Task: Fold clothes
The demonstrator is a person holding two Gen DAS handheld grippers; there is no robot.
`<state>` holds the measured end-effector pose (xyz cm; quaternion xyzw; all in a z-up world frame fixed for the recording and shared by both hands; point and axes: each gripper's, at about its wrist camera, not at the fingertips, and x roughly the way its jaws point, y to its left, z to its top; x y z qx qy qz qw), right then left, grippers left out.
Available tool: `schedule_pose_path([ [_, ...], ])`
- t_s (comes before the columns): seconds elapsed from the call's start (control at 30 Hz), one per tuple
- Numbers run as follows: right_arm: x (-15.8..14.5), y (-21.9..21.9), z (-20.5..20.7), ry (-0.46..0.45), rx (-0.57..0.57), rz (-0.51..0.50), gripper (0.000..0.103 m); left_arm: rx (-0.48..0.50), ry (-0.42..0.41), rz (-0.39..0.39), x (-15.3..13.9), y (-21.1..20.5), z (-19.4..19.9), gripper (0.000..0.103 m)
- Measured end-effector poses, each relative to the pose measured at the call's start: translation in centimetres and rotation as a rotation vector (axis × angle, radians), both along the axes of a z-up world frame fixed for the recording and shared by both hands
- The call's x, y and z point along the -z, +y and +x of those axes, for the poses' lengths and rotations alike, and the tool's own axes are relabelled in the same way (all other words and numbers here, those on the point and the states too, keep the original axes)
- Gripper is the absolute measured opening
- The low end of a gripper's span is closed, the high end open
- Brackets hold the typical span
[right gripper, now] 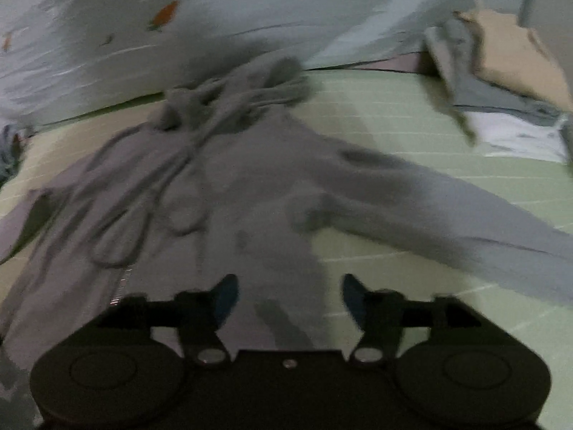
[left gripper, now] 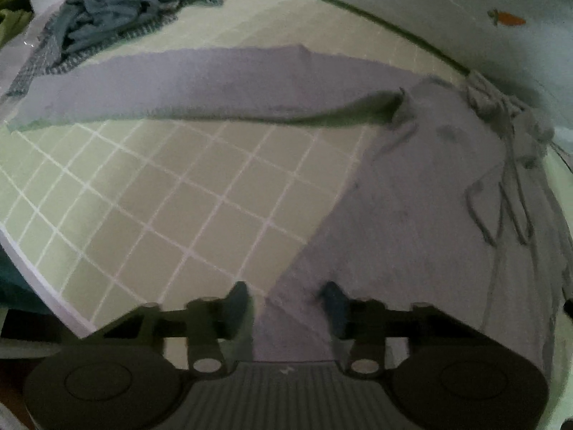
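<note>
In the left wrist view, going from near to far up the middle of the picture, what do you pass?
Left gripper → hem of the grey hoodie → bare green checked sheet → the hoodie's outstretched sleeve → crumpled blue-grey clothes pile at the far left.

Both tongs are dark, near-black tools with a round disc housing at each lower corner and two silver-eyed pivot links leading up to the fingers. The left tongs (left gripper: 286,299) have a ribbed grey centre panel with a small pale mark. The right tongs (right gripper: 290,295) have a plain black centre with one small screw, and their fingers (right gripper: 225,295) carry blue pads.
</note>
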<state>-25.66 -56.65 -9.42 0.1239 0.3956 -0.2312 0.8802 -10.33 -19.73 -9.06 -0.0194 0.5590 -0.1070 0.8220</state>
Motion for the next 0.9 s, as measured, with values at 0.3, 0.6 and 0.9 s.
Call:
schedule_pose_path([
  [0.3,-1.0,-7.9,-0.6,-0.103,0.021,-0.052,0.103,-0.085,-0.095,0.051,-1.5,-3.3,-3.0,0.081],
  [0.6,0.1,-15.9,1.1,-0.046,-0.106,-0.015,0.101,-0.225,-0.089,0.031,-1.4,-10.2,-6.6,0.087],
  [0.9,1.0,-18.1,5.9,-0.052,-0.352,-0.004,0.067,-0.227,-0.037,0.063,0.5,-15.4,-7.6,0.087],
])
